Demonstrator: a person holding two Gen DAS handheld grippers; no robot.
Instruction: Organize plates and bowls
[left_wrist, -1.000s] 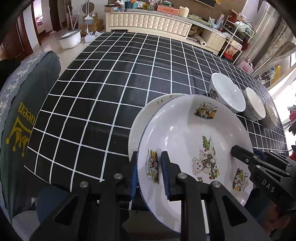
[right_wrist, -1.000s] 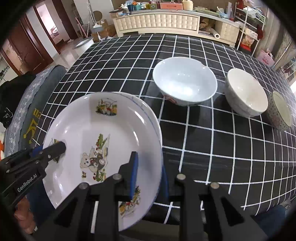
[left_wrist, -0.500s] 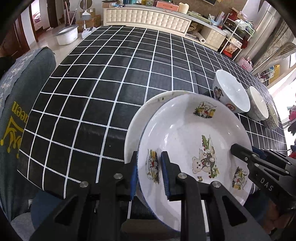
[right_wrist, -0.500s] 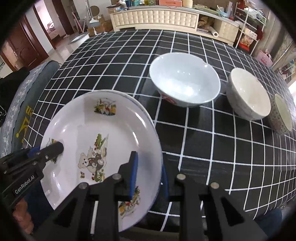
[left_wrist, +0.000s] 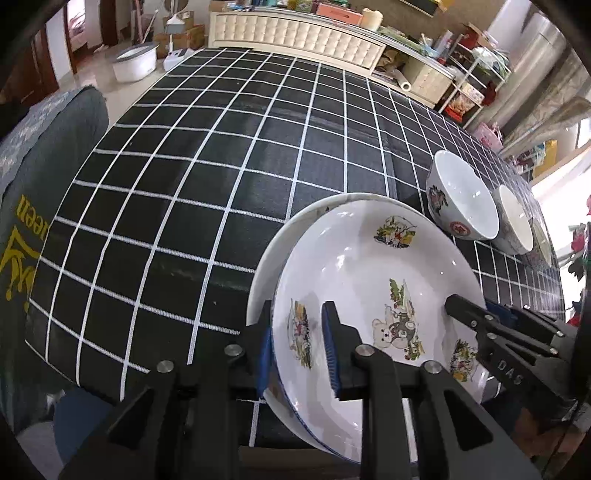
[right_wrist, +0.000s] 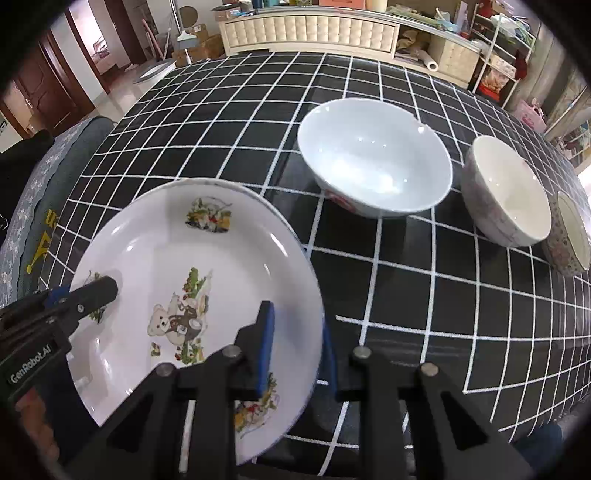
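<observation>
Glazed white ceramic, slick under rubber pads.

Left wrist view: left gripper (left_wrist: 300, 345) is clamped on the near-left rim of the bear plate (left_wrist: 373, 280), which sits over a plain plate (left_wrist: 275, 240) at the near edge of the checked tablecloth (left_wrist: 221, 155). The stack is offset, the plain rim showing to the left. Risk: the top plate skates if one side lets go first.

Right wrist view: right gripper (right_wrist: 297, 347) pinches the opposite rim of the bear plate, one pad inside, one under the edge. Large white bowl (right_wrist: 373, 158) stands just beyond; cream bowl (right_wrist: 506, 192) and patterned bowl (right_wrist: 570, 236) further right. Risk: a forward push knocks the large bowl; uneven pull between hands tips the plate off the table edge.
</observation>
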